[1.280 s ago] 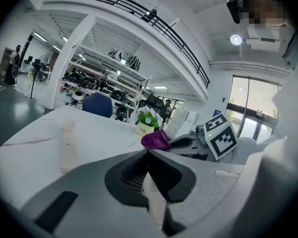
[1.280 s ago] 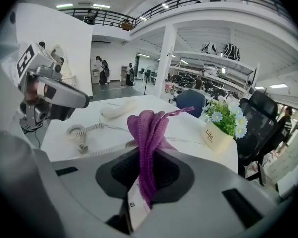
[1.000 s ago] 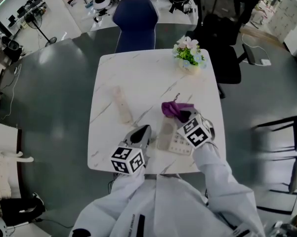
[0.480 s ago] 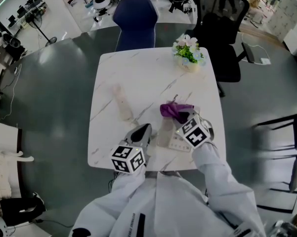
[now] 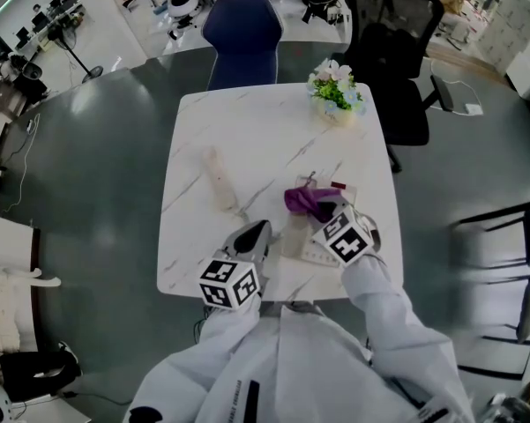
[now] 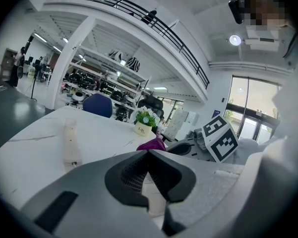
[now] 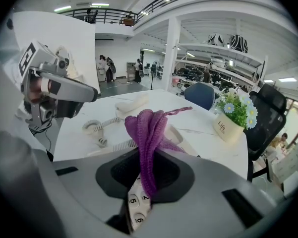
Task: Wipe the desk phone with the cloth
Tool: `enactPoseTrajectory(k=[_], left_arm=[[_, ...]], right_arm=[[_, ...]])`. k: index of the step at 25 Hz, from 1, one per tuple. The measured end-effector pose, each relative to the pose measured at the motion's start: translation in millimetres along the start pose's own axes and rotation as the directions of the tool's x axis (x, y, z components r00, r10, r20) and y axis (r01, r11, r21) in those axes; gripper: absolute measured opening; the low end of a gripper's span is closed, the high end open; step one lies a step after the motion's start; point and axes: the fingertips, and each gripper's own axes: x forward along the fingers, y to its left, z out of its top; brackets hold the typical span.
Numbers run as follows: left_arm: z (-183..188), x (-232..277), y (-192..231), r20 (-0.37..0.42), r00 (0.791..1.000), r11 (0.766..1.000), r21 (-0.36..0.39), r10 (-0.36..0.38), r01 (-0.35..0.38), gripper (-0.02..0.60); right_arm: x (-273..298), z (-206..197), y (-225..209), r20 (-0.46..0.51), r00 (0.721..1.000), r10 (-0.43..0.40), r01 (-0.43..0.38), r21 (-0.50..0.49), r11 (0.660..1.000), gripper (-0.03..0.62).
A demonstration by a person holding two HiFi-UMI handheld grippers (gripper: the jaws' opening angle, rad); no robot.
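- Head view: the right gripper [image 5: 324, 214] holds the purple cloth [image 5: 304, 199] over the far end of the desk phone [image 5: 310, 252]. The phone lies near the table's [image 5: 194, 130] front edge. The left gripper [image 5: 256, 233] sits just left of the phone, and whether it touches is unclear. The right gripper's marker cube covers much of the phone.
- Left gripper view: its jaws meet tip to tip with nothing between them. Its own body hides most of the phone.
- Right gripper view: its jaws are clamped on a bunched fold of knitted cloth, with keypad keys showing just beneath. The cloth looks soft, light and liable to snag on keys. The phone seems light plastic that may slide on the smooth top, so its left edge looks the place to steady it. The coiled cord [image 7: 96, 130] and handset [image 7: 131, 103] lie left of the phone.
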Motion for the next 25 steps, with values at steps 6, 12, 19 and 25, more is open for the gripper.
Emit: enactPoseTrajectory(k=[6, 12, 19, 25], left_arm=[[-2, -5, -3, 0.004, 1.000, 1.000, 0.000, 0.002, -0.002, -0.003], [-4, -9, -7, 0.006, 1.000, 1.000, 0.004, 0.001, -0.001, -0.003], [-8, -14, -9, 0.006, 1.000, 1.000, 0.006, 0.004, -0.004, -0.003], [-8, -19, -12, 0.008, 1.000, 1.000, 0.007, 0.001, -0.001, -0.002]], right_arm=[[-2, -5, 10, -0.003, 1.000, 0.012, -0.012, 0.003, 1.000, 0.041], [-4, -8, 18, -0.008, 1.000, 0.023, -0.023, 0.000, 1.000, 0.041], [-5, -14, 30, -0.015, 0.999, 0.041, -0.041, -0.001, 0.999, 0.041], [-8, -18, 41, -0.026, 0.998, 0.059, -0.059, 0.001, 0.998, 0.041]])
